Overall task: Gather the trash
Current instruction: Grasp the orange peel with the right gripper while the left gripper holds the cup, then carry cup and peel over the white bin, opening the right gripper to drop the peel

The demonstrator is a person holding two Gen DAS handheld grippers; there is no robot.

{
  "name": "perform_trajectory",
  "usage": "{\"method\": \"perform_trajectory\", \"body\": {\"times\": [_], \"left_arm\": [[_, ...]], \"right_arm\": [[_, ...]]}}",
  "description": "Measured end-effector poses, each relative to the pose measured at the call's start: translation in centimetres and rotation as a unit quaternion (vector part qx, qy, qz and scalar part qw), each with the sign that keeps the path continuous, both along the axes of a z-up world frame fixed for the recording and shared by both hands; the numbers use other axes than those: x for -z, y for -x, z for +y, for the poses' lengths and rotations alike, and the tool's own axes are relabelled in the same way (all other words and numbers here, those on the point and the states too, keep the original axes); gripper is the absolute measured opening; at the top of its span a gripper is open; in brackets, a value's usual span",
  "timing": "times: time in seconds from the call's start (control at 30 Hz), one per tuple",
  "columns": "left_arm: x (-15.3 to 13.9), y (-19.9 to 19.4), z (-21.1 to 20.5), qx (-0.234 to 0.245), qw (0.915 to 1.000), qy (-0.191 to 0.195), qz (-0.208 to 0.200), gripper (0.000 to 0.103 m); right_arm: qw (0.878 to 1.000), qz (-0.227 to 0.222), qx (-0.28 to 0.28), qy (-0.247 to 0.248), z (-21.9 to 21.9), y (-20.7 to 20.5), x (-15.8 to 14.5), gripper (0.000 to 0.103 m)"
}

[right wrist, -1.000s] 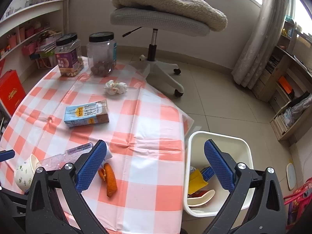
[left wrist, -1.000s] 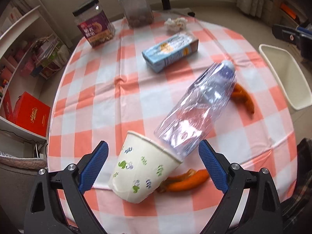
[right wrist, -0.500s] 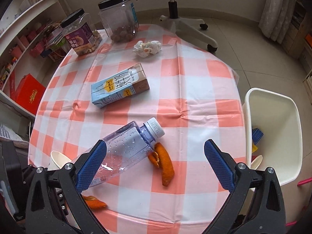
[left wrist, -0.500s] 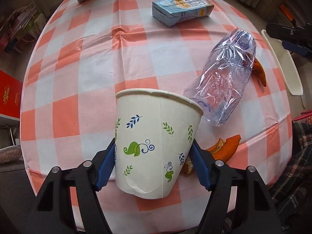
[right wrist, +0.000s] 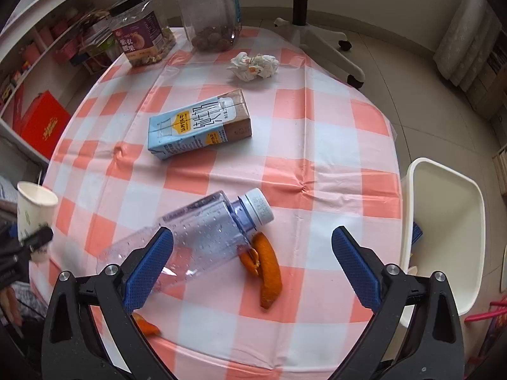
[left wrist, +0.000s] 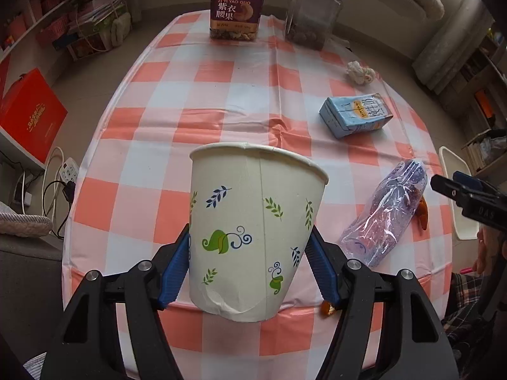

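Observation:
My left gripper (left wrist: pixel 250 262) is shut on a white paper cup (left wrist: pixel 253 228) with leaf prints and holds it upright above the near table edge; the cup also shows in the right wrist view (right wrist: pixel 31 209). My right gripper (right wrist: pixel 250 262) is open and empty above a clear plastic bottle (right wrist: pixel 196 234) lying on its side. An orange peel (right wrist: pixel 267 269) lies by the bottle's cap, another peel (right wrist: pixel 145 324) near the front edge. A blue milk carton (right wrist: pixel 199 123) and a crumpled tissue (right wrist: pixel 253 65) lie farther back.
Two black-lidded jars (right wrist: pixel 142 41) (right wrist: pixel 210 15) stand at the table's far edge. A white bin (right wrist: pixel 443 221) with some trash stands on the floor right of the checked table (right wrist: pixel 332 145). An office chair base (right wrist: pixel 304 31) is behind; shelves (left wrist: pixel 63 31) on the left.
My left gripper closed on the paper cup and lifted it upright off the table. My right gripper moved from over the bin to above the bottle, still open.

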State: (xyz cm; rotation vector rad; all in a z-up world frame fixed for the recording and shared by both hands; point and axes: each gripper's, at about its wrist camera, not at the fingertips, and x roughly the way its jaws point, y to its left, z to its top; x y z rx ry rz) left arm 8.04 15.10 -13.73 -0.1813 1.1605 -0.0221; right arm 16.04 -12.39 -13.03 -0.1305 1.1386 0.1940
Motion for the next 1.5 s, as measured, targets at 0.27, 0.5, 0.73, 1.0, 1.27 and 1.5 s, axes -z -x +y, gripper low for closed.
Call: {"method": "perform_trajectory", "body": {"times": [0.27,0.5,0.73,1.0,1.27,1.5], "left_arm": [[0.3,-0.4,-1.5,0.02,0.9998,0.003,0.001,0.067],[0.5,-0.5,-1.6,0.019,0.9998,0.002,0.0,0.067],[0.3,-0.8,-1.0,-0.003,0.9999,0.002,-0.011,0.067],[-2.6,-0.8,0.9,-0.072,0.9941,0.017,-0.079,0.068],[-6.4,-0.6,0.0,-0.118,0.9793,-0.01,-0.164,0.068],[-8.4,-0.1,-1.9,-0.138,0.9635,-0.048,-0.224,0.069]], "right_arm": [[0.996,0.063,-0.049,0.028,-1.7,1.0,4.8,0.08],[0.997,0.064,-0.05,0.012,-1.5,-0.1,5.6,0.037],[0.998,0.05,-0.023,0.002,-2.5,-0.7,3.9,0.016],[0.994,-0.095,0.019,-0.049,-2.7,-1.2,-4.5,0.015],[0.974,-0.211,-0.001,-0.083,1.6,0.1,-8.0,0.016],[0.969,-0.23,0.001,-0.092,2.5,0.7,-8.2,0.016]]}}
